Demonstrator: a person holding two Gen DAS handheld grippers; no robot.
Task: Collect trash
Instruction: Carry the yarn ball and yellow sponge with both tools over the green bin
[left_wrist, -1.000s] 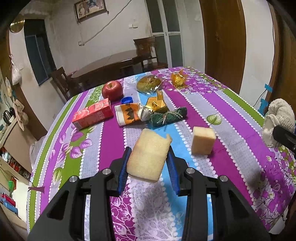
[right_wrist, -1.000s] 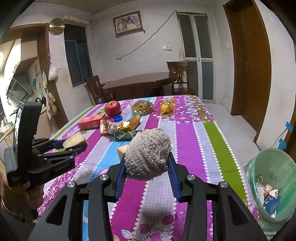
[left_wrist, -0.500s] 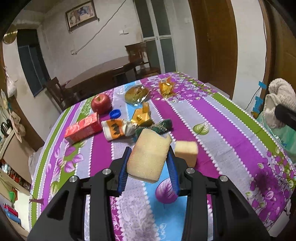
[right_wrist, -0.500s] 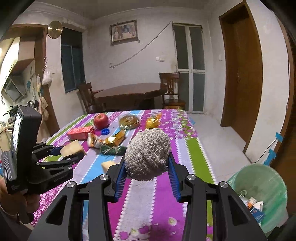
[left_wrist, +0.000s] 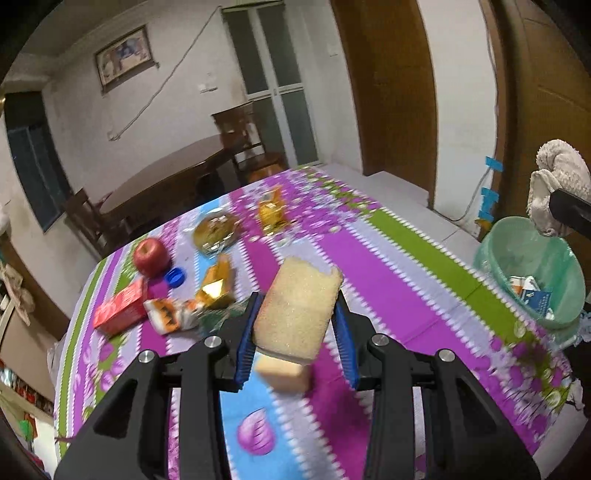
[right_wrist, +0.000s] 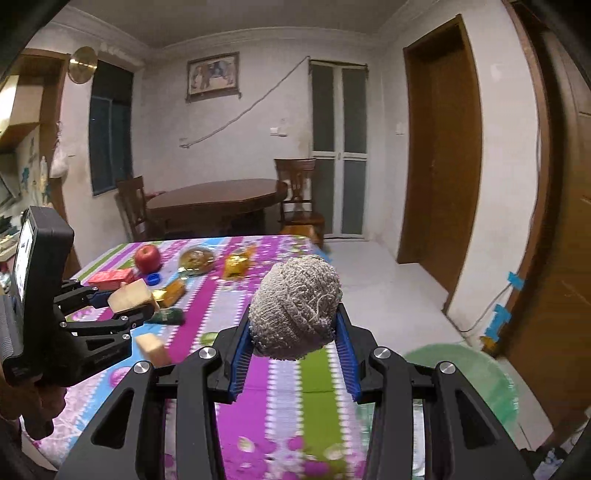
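Note:
My left gripper (left_wrist: 297, 328) is shut on a yellow sponge slab (left_wrist: 299, 306), held above the striped tablecloth (left_wrist: 406, 280). In the right wrist view that same left gripper (right_wrist: 129, 299) shows at the left with the sponge slab (right_wrist: 131, 297) in it. My right gripper (right_wrist: 293, 343) is shut on a balled grey knitted rag (right_wrist: 295, 306), which also appears at the right edge of the left wrist view as a rag (left_wrist: 557, 177) above the green bin (left_wrist: 535, 266). The green bin (right_wrist: 465, 380) stands on the floor beside the table's right side and holds some paper scraps.
A second sponge block (left_wrist: 284, 373) lies on the table under the left gripper. Farther back are a red apple (left_wrist: 150, 252), blue cap (left_wrist: 174, 277), red carton (left_wrist: 122, 314), orange wrapper (left_wrist: 170, 317), gold wrappers (left_wrist: 216, 282), a bagged bun (left_wrist: 216, 229). A wooden table and chairs (right_wrist: 218, 203) stand behind.
Both grippers have swung right and risen a little with their loads. The green bin has come into the left wrist view, and the rag now hangs above it.

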